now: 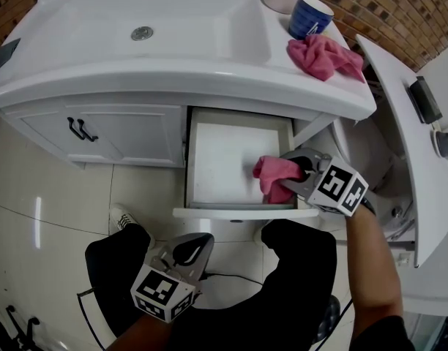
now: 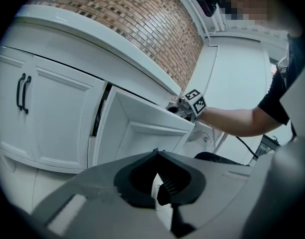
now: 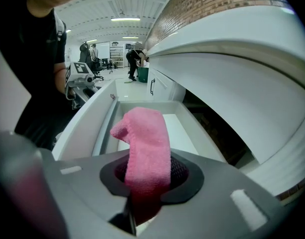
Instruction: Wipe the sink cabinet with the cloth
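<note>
so the right tool [image 1: 301, 175] is clamped on the pink cloth [image 1: 271, 175], with a good wad of it poking out past the jaws, and it's down inside the open drawer [image 1: 217, 152] of the sink cabinet [image 1: 121, 134], tucked against the drawer's right-hand side near the front

the bit that matters for the next move imo: the tool points toward the person's left, so nearly all the bare drawer floor lies straight ahead of the jaws and off toward the back. In the right gripper view the drawer runs away from the cloth [image 3: 145, 148] like a trough, with its front panel on the left of that view and the cabinet body on the right. My guess is a swipe just pushes along that line, right to left. The cloth stands up a little there, so I can't tell if it's actually pressed on the floor

the left tool [image 1: 191, 248] is closed with nothing in it, hanging low by the person's knees, well clear of the drawer (so the right one is obviously nearer)

there's also a second pink cloth [image 1: 323, 55] on the sink surface beside a blue mug [image 1: 310, 16], nobody touching it
</note>
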`<state>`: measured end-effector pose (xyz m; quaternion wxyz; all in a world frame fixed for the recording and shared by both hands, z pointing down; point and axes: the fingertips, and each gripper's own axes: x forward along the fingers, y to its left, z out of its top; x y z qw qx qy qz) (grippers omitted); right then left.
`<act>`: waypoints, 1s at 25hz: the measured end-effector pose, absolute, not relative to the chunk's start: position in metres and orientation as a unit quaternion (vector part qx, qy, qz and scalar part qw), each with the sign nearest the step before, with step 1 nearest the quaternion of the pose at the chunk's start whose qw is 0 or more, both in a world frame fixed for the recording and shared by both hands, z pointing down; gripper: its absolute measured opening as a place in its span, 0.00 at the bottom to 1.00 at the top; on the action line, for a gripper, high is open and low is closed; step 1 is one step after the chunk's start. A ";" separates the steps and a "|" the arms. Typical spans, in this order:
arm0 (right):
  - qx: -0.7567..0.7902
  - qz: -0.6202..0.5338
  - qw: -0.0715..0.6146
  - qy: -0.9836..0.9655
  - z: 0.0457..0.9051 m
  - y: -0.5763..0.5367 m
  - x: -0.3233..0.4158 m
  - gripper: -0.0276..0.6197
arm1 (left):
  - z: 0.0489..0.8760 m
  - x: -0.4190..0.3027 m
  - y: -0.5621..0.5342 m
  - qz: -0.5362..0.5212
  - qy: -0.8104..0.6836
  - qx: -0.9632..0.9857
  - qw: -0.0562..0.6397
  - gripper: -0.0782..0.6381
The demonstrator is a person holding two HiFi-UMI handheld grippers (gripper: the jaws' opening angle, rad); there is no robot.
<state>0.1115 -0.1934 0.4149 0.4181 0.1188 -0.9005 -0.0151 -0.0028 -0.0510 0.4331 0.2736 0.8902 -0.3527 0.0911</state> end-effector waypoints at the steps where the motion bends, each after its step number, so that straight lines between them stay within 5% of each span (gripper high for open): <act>1: 0.121 -0.015 0.418 -0.900 0.415 -0.194 0.113 0.19 | 0.433 -0.002 -0.051 0.092 -0.352 0.890 0.273 0.12; 8: 0.126 -0.016 0.418 -0.900 0.413 -0.195 0.116 0.19 | 0.436 -0.003 -0.050 0.096 -0.354 0.889 0.274 0.12; 19: 0.241 -0.044 0.274 -0.930 0.353 -0.251 0.032 0.19 | 0.434 -0.013 -0.051 0.086 -0.363 0.886 0.277 0.12; 25: 0.287 -0.006 0.262 -0.921 0.371 -0.271 -0.003 0.19 | 0.433 -0.022 -0.052 0.081 -0.368 0.883 0.281 0.12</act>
